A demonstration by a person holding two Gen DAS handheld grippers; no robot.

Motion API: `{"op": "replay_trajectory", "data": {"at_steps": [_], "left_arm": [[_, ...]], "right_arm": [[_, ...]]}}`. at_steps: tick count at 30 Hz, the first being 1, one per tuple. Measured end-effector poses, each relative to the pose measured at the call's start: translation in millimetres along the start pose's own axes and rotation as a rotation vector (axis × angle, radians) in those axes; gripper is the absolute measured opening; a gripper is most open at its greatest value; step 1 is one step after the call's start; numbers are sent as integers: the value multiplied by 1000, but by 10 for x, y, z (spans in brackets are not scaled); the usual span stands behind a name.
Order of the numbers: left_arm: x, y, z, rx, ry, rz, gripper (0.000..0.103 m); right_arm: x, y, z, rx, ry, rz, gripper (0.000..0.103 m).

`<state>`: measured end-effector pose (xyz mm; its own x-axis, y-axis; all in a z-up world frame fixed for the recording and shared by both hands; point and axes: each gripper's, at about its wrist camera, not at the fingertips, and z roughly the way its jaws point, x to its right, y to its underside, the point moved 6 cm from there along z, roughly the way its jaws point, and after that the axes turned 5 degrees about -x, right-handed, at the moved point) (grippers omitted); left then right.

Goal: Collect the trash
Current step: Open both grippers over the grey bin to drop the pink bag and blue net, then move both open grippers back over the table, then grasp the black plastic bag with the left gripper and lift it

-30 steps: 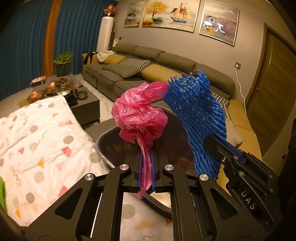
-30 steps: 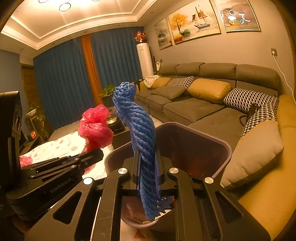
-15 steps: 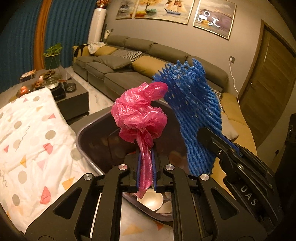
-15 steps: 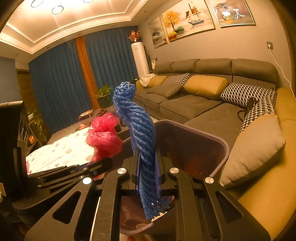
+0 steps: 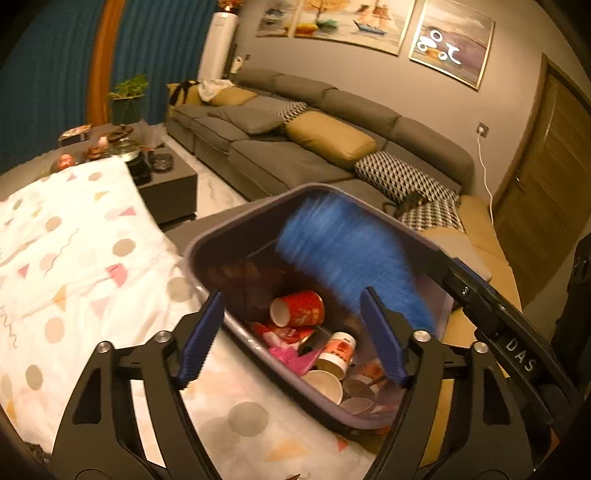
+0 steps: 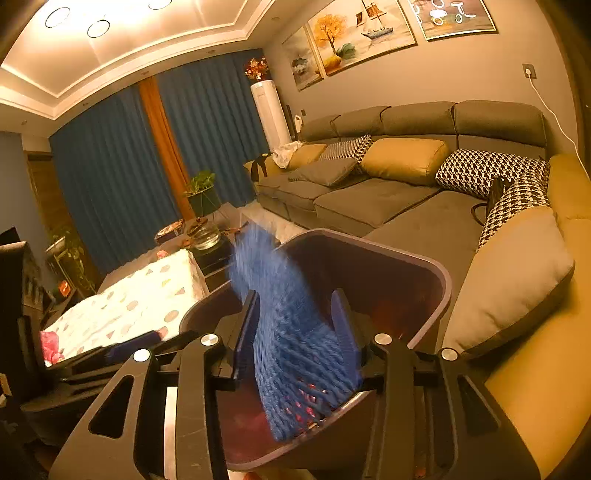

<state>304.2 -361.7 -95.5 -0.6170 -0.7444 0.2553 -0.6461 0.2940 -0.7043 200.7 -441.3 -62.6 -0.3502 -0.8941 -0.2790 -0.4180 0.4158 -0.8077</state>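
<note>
Stood over bin of paper cups. Both jaws just opening: left gripper empty; blue foam net loose between right gripper pads.

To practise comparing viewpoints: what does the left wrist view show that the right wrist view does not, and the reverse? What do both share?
Only the left wrist view: the red paper cup and other cups lying in the bin's bottom, and the wooden door. Only the right wrist view: the ceiling lights and a pink scrap at the left edge. Both: the bin, the blurred blue foam net over it, the grey sofa and the wall paintings.
</note>
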Motion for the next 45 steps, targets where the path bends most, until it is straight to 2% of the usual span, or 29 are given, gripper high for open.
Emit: {"op": "replay_trajectory", "data": {"at_steps": [4,12,18,24,28,32,34,40,45], "left_arm": [[-89,-18,-159,46,-52,-19,89],[-280,107,-578,100,-137,-82,91],[-475,343,-993,141,-199,-129,91],[-714,638,-1467,192,-265,-167,91],[-973,912,-1798,222,-351,-206,91],[-1236,1171,-2064,222,-432,-241,91],[-1359,1303,-2182,220,-449,-256,91],[-1665,1598,-2432,207,-490,-297,91],[-1743,1615,-2451,196,-486,-312,91]], "right_arm": [[-18,18,-53,7,3,1,48],[-133,77,-289,50,40,-49,60],[-337,216,-448,61,35,-95,68],[-636,397,-576,52,1,-142,71],[-877,552,-638,38,-34,-173,71],[-1143,741,-698,27,-73,-210,72],[-1280,855,-716,16,-94,-226,73],[-1626,1102,-668,-29,-153,-249,73],[-1787,1202,-621,-48,-163,-272,73]]}}
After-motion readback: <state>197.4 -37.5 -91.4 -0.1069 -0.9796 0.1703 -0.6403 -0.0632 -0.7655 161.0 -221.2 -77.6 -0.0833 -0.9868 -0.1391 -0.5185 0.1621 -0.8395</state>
